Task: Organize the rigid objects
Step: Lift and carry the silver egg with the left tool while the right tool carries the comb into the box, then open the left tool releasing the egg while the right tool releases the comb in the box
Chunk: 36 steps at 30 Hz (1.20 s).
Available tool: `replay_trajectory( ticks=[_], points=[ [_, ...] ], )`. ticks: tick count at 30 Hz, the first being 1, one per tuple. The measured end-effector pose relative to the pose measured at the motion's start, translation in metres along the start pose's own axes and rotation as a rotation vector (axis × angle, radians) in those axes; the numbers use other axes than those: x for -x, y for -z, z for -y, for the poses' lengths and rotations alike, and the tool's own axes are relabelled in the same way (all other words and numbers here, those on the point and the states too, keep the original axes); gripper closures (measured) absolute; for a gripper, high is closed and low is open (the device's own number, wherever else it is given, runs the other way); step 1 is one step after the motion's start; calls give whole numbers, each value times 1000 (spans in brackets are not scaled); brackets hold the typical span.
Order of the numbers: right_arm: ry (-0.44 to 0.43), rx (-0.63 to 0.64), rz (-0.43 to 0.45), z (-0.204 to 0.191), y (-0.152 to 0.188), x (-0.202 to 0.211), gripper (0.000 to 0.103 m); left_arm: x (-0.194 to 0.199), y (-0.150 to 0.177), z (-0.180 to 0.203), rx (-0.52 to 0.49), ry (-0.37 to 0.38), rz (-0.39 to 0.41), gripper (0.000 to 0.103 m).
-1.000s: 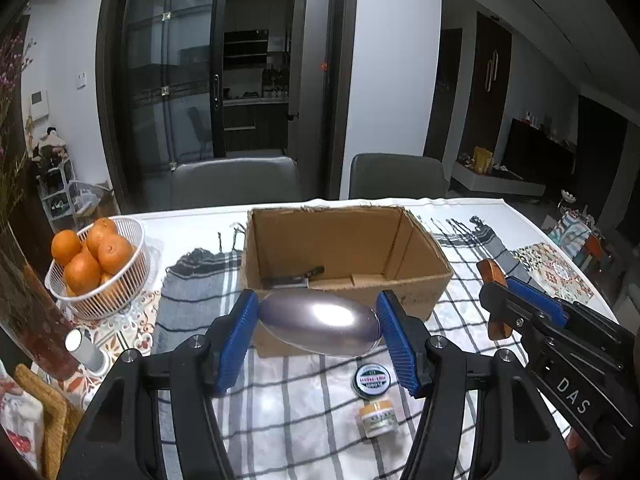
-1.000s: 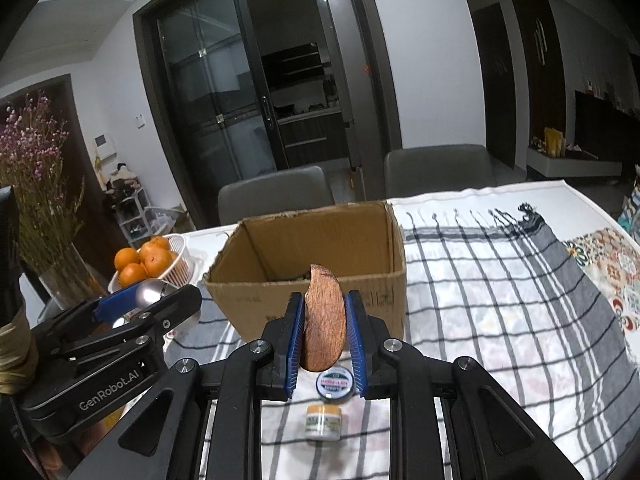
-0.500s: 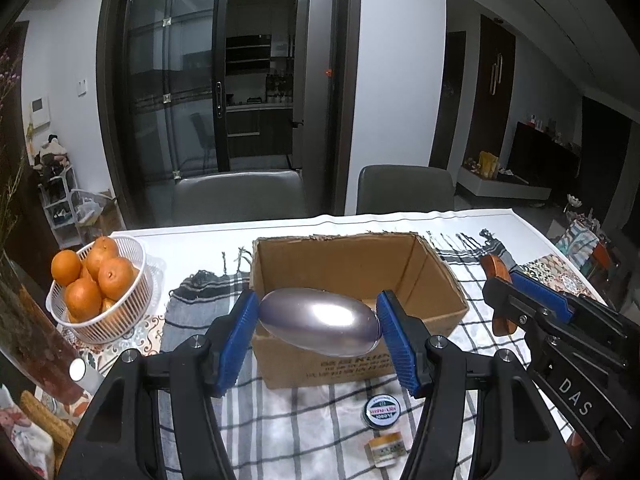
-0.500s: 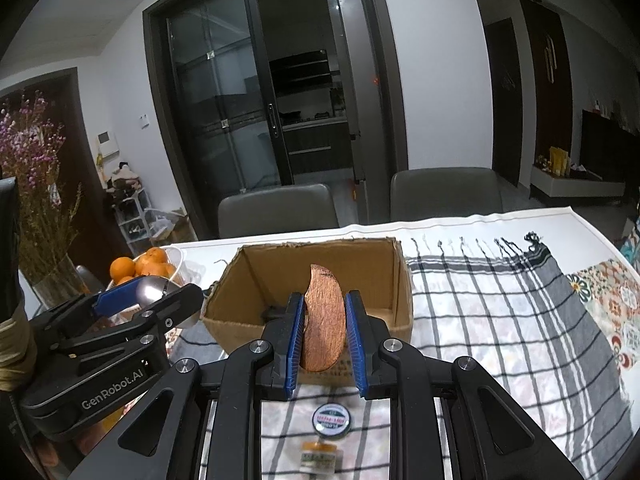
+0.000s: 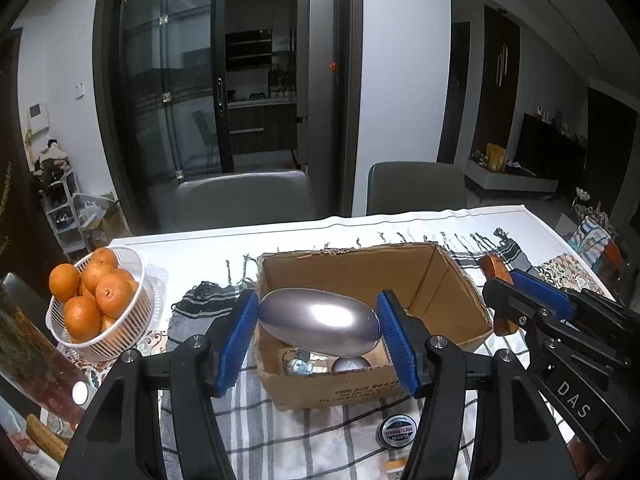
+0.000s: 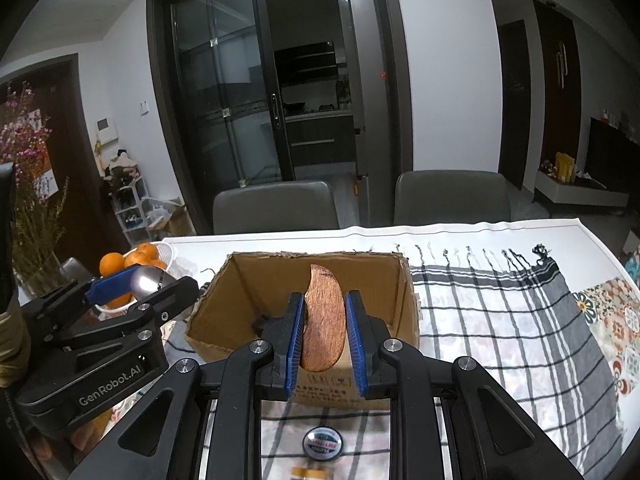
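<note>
My left gripper (image 5: pixel 316 334) is shut on a silver egg-shaped object (image 5: pixel 319 321), held above the near part of an open cardboard box (image 5: pixel 452 280). A small silver ball (image 5: pixel 351 364) and a pale item lie inside the box. My right gripper (image 6: pixel 323 338) is shut on a flat brown wooden piece (image 6: pixel 324 318), held upright over the near wall of the same cardboard box (image 6: pixel 404 312). Each gripper shows at the edge of the other's view: the right gripper (image 5: pixel 505 285) and the left gripper (image 6: pixel 132 282).
A white basket of oranges (image 5: pixel 94 300) stands at the left on the table, beside a vase of dried flowers (image 6: pixel 28 216). A round tin (image 5: pixel 397 432) and a small jar (image 5: pixel 394 466) lie on the checked cloth (image 6: pixel 500 320) in front of the box. Two grey chairs (image 5: pixel 244 200) stand beyond the table.
Both grippers have moved forward toward the box with their loads still held; the box now sits closer under them and the tin and jar have slid toward the bottom edge.
</note>
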State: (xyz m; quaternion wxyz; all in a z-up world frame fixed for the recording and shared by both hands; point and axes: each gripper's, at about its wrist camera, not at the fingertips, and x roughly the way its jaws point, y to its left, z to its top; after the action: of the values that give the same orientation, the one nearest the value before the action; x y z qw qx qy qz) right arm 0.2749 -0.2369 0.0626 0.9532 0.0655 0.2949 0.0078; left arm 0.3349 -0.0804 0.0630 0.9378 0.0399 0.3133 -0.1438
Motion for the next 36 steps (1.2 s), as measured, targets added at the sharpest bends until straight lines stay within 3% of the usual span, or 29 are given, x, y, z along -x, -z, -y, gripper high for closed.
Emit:
replay_trajectory(
  ticks=[13, 19, 33, 36],
  points=[
    [-4, -22, -99, 15, -11, -42, 80, -41, -13, 0, -8, -9, -85, 42],
    [-7, -21, -160, 19, -15, -63, 80, -66, -16, -5, 7, -11, -160, 42],
    [4, 10, -288, 18, -14, -105, 80, -107, -2, -11, 39, 0, -305, 42],
    [-7, -9, -304, 22, -12, -109, 75, -106, -1, -11, 48, -5, -303, 38]
  ],
)
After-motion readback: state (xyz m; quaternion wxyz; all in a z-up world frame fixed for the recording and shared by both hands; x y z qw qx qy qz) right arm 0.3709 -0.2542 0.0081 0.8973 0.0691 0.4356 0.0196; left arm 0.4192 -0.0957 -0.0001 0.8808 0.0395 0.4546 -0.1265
